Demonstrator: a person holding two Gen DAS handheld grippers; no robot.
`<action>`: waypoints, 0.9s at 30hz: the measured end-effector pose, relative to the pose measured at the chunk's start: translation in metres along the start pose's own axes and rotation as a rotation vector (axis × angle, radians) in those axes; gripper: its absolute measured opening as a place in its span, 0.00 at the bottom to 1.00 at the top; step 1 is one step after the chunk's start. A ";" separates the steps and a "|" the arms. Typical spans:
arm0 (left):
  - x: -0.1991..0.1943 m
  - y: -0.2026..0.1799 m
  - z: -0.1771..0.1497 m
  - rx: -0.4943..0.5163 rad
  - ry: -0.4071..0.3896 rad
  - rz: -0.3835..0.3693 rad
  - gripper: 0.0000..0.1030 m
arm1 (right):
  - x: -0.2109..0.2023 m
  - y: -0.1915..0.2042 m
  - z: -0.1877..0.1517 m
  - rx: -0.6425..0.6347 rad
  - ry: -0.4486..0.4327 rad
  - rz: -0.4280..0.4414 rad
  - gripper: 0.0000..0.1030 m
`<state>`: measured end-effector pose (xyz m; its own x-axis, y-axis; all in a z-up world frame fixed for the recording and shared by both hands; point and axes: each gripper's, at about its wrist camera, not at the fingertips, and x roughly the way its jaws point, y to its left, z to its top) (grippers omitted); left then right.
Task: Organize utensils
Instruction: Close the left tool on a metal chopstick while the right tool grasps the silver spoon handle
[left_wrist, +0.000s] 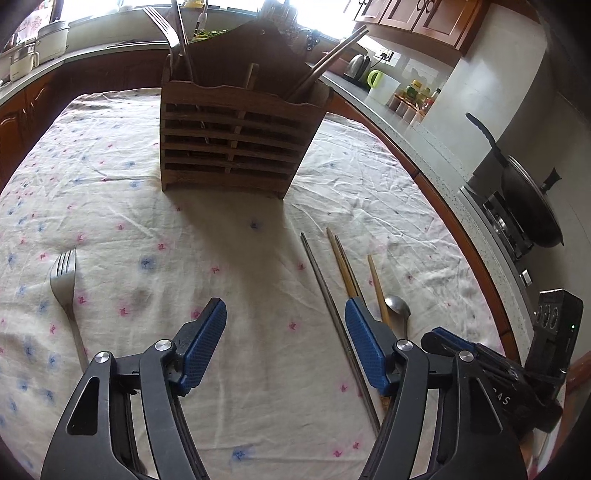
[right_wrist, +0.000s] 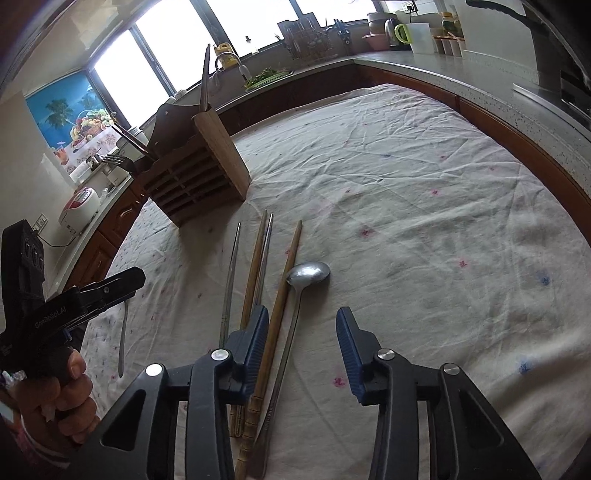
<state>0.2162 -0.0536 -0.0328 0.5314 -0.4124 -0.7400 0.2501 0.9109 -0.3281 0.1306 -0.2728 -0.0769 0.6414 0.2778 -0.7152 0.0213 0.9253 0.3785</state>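
Kitchen worktop under a crumpled flowered cloth (left_wrist: 122, 177), counters curving round behind. Your left gripper (left_wrist: 284, 328): jaws apart, nothing between them but bare cloth. Straight ahead of them stands the wooden utensil holder (left_wrist: 236, 147), a fork (left_wrist: 162, 29) and chopsticks (left_wrist: 332, 59) already upright in it. Off the left jaw lies a loose fork (left_wrist: 66, 295); beside the right jaw, a metal chopstick (left_wrist: 325, 295) and wooden ones (left_wrist: 343, 266). Your right gripper (right_wrist: 301, 332): jaws apart, not clamped. Between them, toward the left jaw, lies the spoon (right_wrist: 308, 274), handle running back under the gripper, with a wooden chopstick (right_wrist: 284, 291) alongside. Remaining chopsticks (right_wrist: 258, 258) lie just outside the left jaw.
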 end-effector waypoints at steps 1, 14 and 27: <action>0.005 -0.003 0.004 0.011 0.009 -0.001 0.63 | 0.006 0.001 0.001 -0.002 0.012 0.003 0.36; 0.082 -0.036 0.025 0.162 0.126 0.066 0.40 | 0.031 -0.011 0.014 -0.033 0.075 -0.057 0.09; 0.043 -0.029 -0.016 0.374 0.188 -0.002 0.18 | 0.017 -0.035 0.014 0.032 0.057 -0.029 0.14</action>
<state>0.2192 -0.0978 -0.0645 0.3821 -0.3739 -0.8451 0.5464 0.8289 -0.1197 0.1510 -0.3040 -0.0940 0.5954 0.2665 -0.7579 0.0639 0.9247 0.3753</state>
